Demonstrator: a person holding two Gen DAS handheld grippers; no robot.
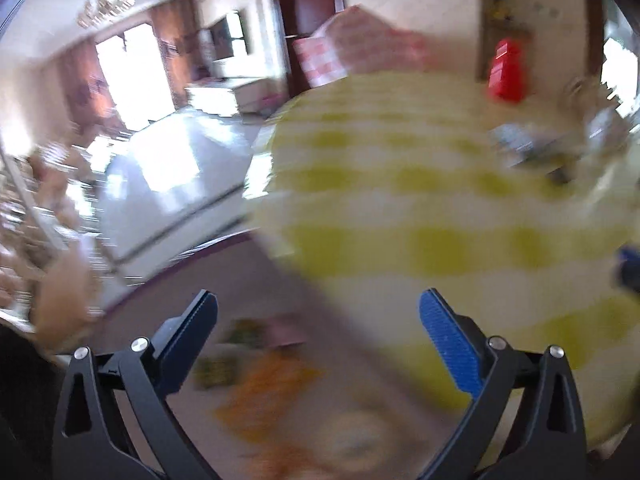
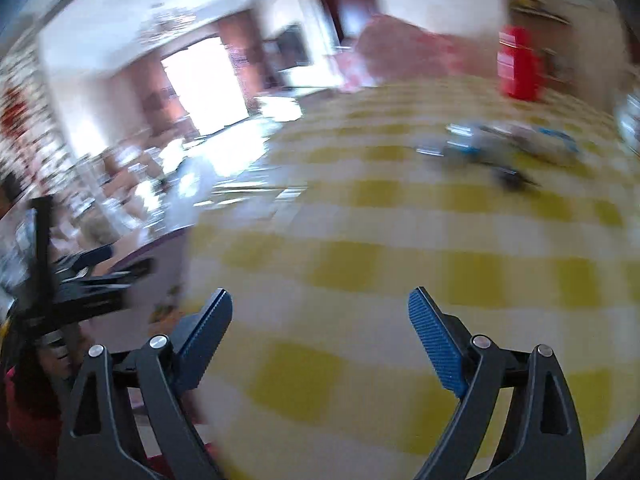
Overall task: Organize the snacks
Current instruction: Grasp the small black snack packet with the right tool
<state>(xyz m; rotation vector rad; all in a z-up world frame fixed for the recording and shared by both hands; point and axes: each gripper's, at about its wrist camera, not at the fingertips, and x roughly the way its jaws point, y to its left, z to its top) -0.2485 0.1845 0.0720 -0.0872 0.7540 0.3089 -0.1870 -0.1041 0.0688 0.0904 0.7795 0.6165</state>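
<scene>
Two grippers, both with jaws spread wide and nothing between them. No earlier view to hand, so I note only how they stand.

Left gripper [image 1: 318, 304]: black angular arms with round silver bolts, ribbed blue pads [image 1: 448, 344] on the inner faces. It hangs over the edge of a round table [image 1: 400, 208] draped in a soft yellow-and-white checked cloth. Below the gap between the fingers I see a flat mauve-grey surface [image 1: 224, 280], seemingly lower than the table top, with blurred snack packets [image 1: 260, 376] lying on it: orange, green and pale patches, flat and crinkly by the look, outlines too smeared to count or read. They lie just ahead of the left finger and under the open gap, untouched by either pad.

Right gripper [image 2: 320, 300]: same build, same ribbed blue pads [image 2: 436, 344]. It is over the checked cloth, pads clear of it. At its left edge I see the other gripper's black frame, blurred, and a scrap of coloured packet [image 2: 164, 308] on the mauve surface.

Far side of the table: a red boxy carton [image 1: 506, 70] stands upright; nearer, a low heap of grey and blue items [image 2: 500, 144], shapes unclear. A pink checked chair cover [image 1: 360, 44] shows behind the table. Glossy pale floor [image 1: 168, 168] beyond, heavily motion-blurred.
</scene>
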